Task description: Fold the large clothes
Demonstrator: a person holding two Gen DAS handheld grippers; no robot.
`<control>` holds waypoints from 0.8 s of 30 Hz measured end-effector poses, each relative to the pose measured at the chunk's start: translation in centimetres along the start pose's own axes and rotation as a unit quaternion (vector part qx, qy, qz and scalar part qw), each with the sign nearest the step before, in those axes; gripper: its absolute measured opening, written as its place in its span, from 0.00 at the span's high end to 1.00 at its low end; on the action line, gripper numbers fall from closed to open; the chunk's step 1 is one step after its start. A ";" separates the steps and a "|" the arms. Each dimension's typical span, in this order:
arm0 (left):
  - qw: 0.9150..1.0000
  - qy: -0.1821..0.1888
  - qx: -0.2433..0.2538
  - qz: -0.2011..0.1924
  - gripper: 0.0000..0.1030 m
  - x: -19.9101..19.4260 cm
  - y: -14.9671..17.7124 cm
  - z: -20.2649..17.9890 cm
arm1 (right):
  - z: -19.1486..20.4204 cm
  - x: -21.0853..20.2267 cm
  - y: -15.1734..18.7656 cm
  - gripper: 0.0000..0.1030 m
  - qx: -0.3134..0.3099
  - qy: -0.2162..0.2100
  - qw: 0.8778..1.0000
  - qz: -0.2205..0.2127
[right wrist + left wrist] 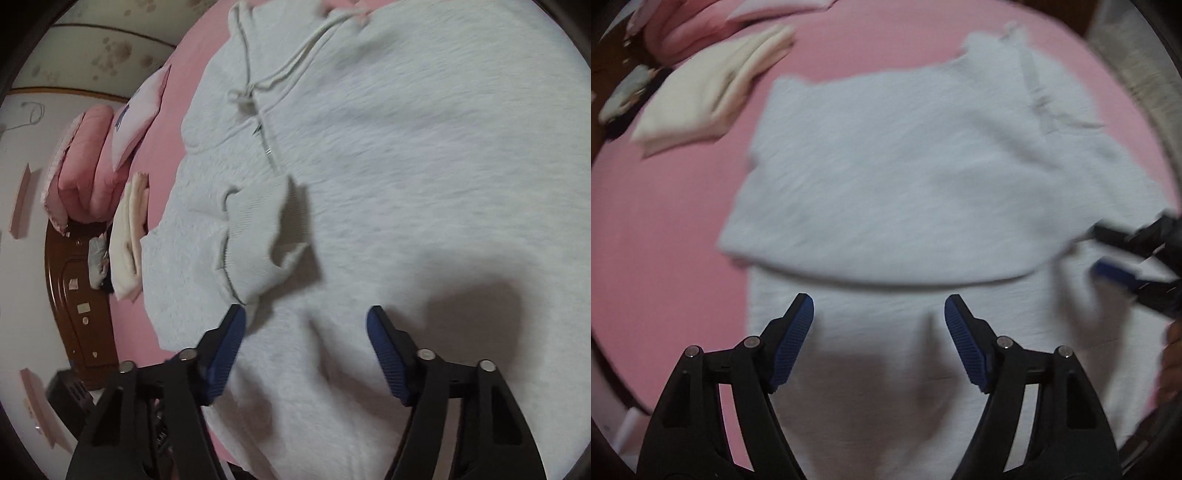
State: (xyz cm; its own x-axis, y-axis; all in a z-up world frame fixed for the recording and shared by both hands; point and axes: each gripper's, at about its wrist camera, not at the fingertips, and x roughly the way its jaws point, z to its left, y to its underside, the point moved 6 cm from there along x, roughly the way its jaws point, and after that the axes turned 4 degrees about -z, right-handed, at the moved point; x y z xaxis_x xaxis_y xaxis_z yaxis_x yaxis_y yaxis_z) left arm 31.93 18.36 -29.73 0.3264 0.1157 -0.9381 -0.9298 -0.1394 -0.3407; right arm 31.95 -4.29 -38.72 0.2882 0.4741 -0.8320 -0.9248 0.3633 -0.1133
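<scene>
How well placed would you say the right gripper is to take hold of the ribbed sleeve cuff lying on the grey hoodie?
Probably well placed: the ribbed cuff lies uncovered on the grey hoodie, just ahead of the right gripper, whose jaws stand open and empty with nothing between.

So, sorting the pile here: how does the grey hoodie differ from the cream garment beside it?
The grey hoodie lies spread wide, only partly folded; the cream garment is a compact folded stack. The hoodie fills the middle of the pink bed; the cream one sits off at the side. Both lie on the bed.
</scene>
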 end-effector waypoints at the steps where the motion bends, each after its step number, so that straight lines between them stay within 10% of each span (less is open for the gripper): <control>1: 0.999 -0.029 -0.009 0.013 0.31 1.0 0.3 1.5 | 0.8 1.0 -0.3 0.45 -0.004 -0.006 1.000 0.000; 5: 0.994 -0.051 -0.091 0.039 0.31 4.0 0.9 6.8 | 4.2 3.2 -1.5 0.92 -0.036 -0.033 0.999 0.004; 14: 0.976 -0.010 -0.215 0.036 0.49 5.5 0.0 10.3 | 8.2 -6.0 -7.4 0.93 -0.014 -0.116 0.988 -0.102; 24: 0.990 -0.017 -0.138 0.028 0.72 4.3 2.2 6.8 | 0.1 -9.9 -6.3 0.93 -0.007 0.008 0.994 -0.112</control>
State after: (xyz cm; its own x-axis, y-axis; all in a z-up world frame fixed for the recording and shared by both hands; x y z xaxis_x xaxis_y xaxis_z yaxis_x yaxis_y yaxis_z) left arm 30.12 25.23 -34.06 0.2652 0.1324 -0.9551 -0.8633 -0.4085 -0.2963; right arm 34.96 -11.21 -29.76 0.4829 0.3702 -0.7936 -0.8414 0.4471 -0.3034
